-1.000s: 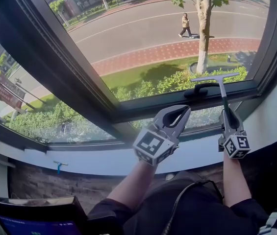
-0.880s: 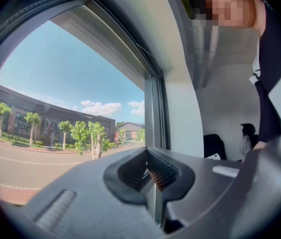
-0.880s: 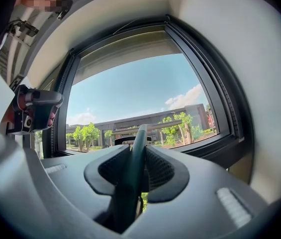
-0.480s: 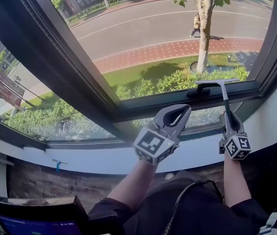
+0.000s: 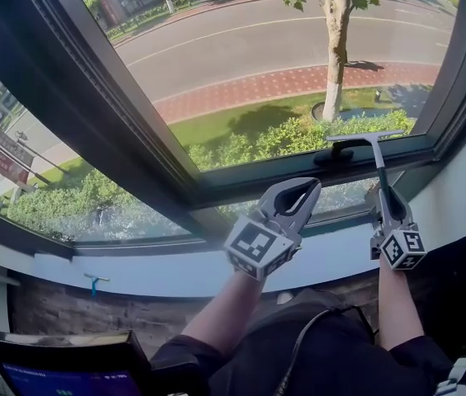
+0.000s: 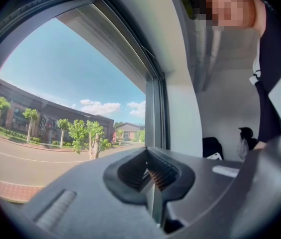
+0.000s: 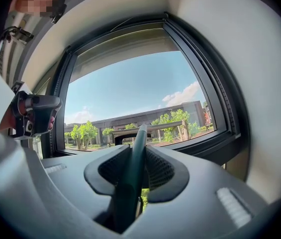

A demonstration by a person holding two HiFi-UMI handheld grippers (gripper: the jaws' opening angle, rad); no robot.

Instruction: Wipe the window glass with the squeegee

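Grey hand-held grippers (image 5: 313,184) (image 5: 382,193) (black-and-white marker cubes (image 5: 256,246)), black sleeves (image 5: 179,358).

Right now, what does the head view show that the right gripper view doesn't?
Only the head view shows the marker cube on the right gripper, the person's forearms and a small blue tool on the ledge. Only the right gripper view shows white clouds and, close up, its jaws clamped on the squeegee by its dark handle. Both show the squeegee, the black window handle, a tree and the shut, empty left gripper.
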